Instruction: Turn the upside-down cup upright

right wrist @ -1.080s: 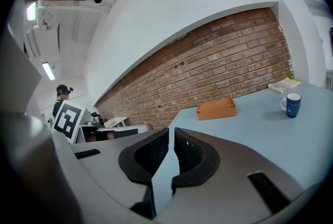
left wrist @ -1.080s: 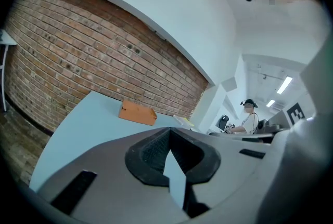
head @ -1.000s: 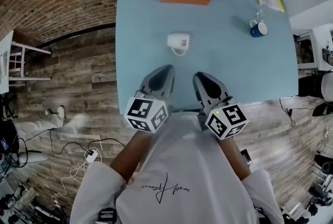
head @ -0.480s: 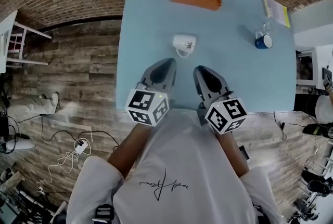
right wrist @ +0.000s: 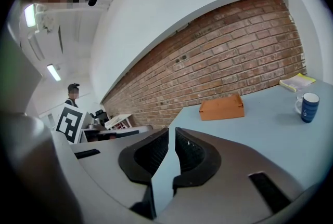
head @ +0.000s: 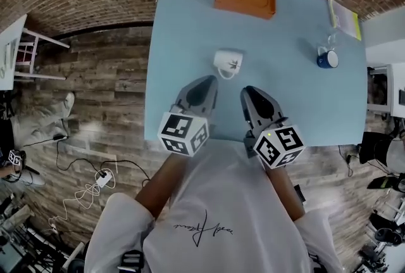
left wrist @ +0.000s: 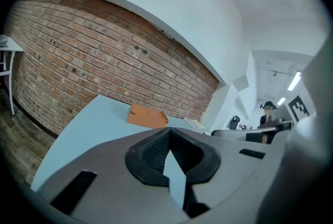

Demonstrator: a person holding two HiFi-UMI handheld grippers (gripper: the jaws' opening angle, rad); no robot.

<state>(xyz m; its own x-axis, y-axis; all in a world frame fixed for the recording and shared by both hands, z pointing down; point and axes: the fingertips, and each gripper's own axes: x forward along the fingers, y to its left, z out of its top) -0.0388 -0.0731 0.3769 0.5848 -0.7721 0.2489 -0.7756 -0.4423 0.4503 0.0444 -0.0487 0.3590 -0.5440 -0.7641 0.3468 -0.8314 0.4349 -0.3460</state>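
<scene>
Nothing done yet: the cup [head: 228, 63] sits untouched.
It stands mid-surface [head: 183, 25], apparently bottom-up, with its handle toward the person. The left hand-held gripper [head: 204, 83] and right hand-held gripper [head: 249, 92] hover near it, jaws all but together and holding nothing. By my reckoning, the grasp and the flip are both left to do.

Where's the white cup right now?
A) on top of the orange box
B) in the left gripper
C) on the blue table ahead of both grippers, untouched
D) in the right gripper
C: the white ceramic cup sits on the light blue table just beyond the left gripper and right gripper, touching neither.
</scene>
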